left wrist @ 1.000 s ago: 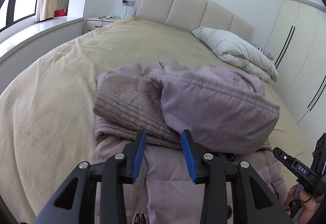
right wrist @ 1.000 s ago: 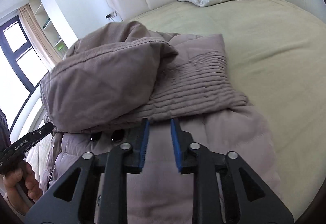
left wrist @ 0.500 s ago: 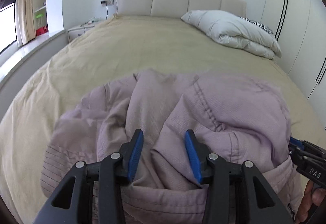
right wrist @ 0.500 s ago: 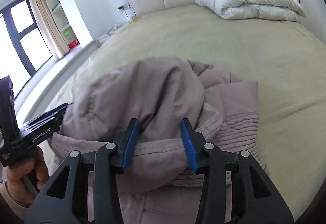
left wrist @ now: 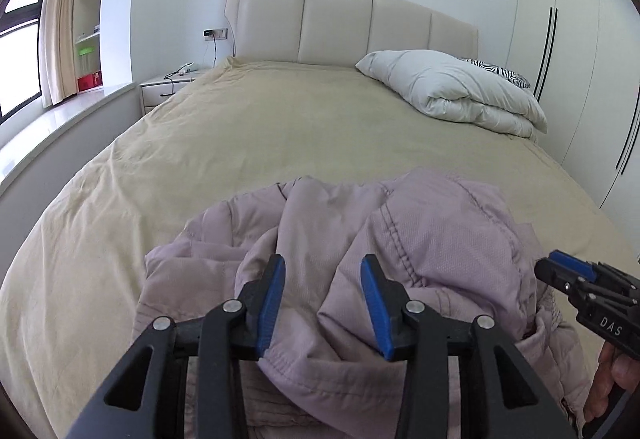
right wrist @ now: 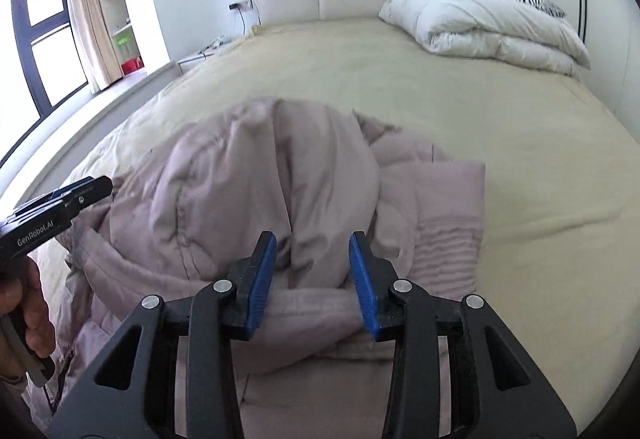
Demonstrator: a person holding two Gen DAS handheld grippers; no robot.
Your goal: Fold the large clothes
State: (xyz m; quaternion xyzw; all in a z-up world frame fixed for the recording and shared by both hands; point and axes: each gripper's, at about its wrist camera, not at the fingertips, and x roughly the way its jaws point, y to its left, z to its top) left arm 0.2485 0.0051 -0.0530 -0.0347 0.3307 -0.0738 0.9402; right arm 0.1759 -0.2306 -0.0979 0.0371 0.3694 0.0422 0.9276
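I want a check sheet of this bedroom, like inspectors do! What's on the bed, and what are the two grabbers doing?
Surface: bed with tan cover, lightly wrinkled.
Job's things: mauve puffer jacket bunched at the near edge, hood on top.
Clutter: folded white duvet and zebra pillow by the headboard.
Grippers: left gripper open over the jacket; right gripper open, a rolled jacket edge between its fingers.
Cables: dark cord hanging from the wall socket.
Surroundings: nightstand, window, shelves, wardrobe.

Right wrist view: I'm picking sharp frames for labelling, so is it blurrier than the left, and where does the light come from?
Right wrist: jacket top edge smeared; daylight from window.
Left wrist: jacket stitching crisp; fisheye bends the walls.
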